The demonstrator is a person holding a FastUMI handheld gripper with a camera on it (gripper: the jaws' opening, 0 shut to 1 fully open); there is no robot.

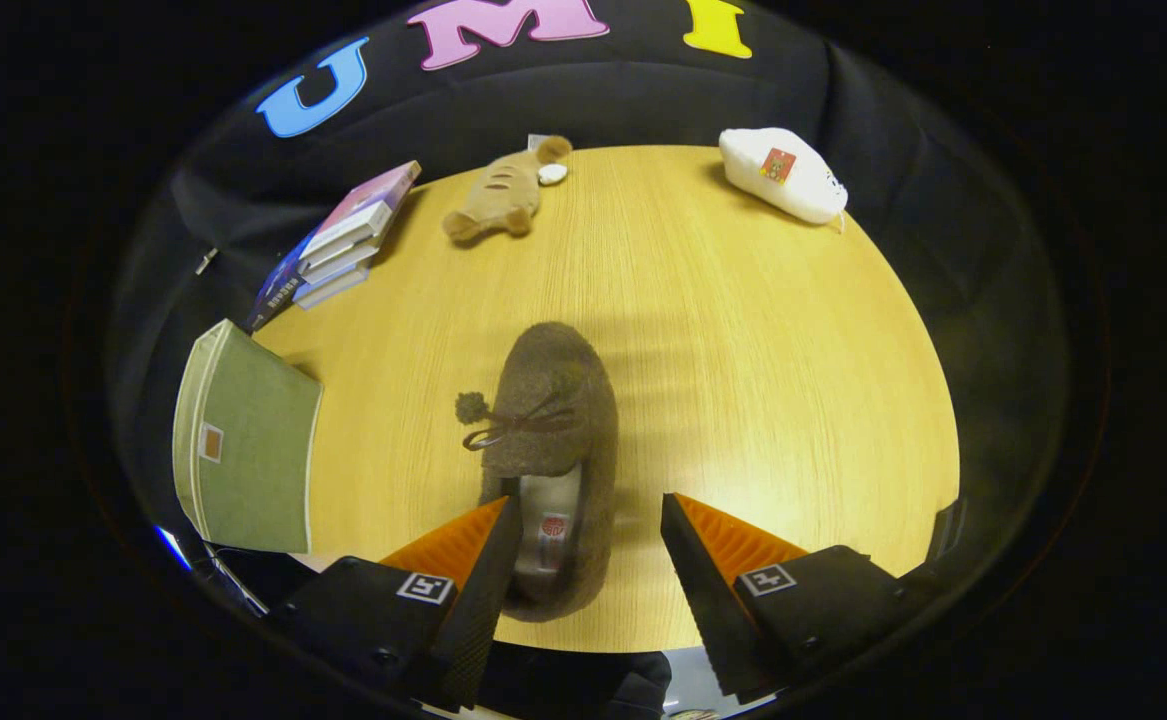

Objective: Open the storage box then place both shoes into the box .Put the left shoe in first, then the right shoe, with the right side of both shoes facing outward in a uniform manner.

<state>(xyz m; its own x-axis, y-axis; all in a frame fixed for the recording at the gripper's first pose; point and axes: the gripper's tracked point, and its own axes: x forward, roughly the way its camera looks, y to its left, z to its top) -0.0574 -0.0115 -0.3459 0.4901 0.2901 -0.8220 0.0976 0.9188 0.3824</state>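
Gripper view: gripper (590, 525) spread wide over a grey shoe (553, 450) on the wooden table (793, 400).

The shoe lies lengthwise along the fingers' line, heel between them, hugging the left finger; toe pointing away; nothing is pinched; the green storage box (243, 440) stands left of the shoe, well apart, apparently closed.

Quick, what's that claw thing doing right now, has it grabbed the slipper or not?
Gripper: open, holding nothing. The brown slipper lies on the table between its fingers, heel end nearest; one finger overlaps its edge, the other stands apart.
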